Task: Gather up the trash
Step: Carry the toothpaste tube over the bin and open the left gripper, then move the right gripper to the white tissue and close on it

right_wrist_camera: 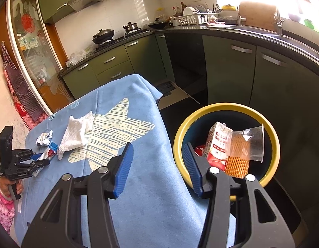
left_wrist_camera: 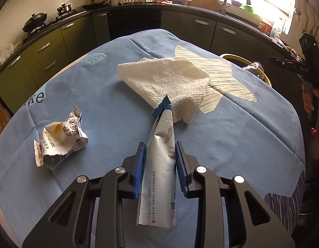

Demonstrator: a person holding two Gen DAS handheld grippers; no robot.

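Note:
My left gripper (left_wrist_camera: 160, 144) is shut on a long white-and-blue sachet wrapper (left_wrist_camera: 159, 186), its blue pads pressing both sides just above the blue tablecloth (left_wrist_camera: 242, 134). The wrapper's torn blue tip touches a crumpled white paper towel (left_wrist_camera: 165, 82). To the left lies a crumpled white snack wrapper (left_wrist_camera: 60, 142). In the right wrist view my right gripper (right_wrist_camera: 157, 144) stands open and empty over the table's edge, beside a yellow-rimmed bin (right_wrist_camera: 225, 106). That view also shows the left gripper (right_wrist_camera: 42, 161) on the sachet (right_wrist_camera: 50, 152) at the far left.
The bin holds a red-and-white carton (right_wrist_camera: 216, 144), a clear plastic cup (right_wrist_camera: 246, 144) and orange foam netting (right_wrist_camera: 237, 165). Green kitchen cabinets (right_wrist_camera: 231, 72) and a dark counter ring the table. A person's hand in a pink sleeve (right_wrist_camera: 2, 202) holds the left gripper.

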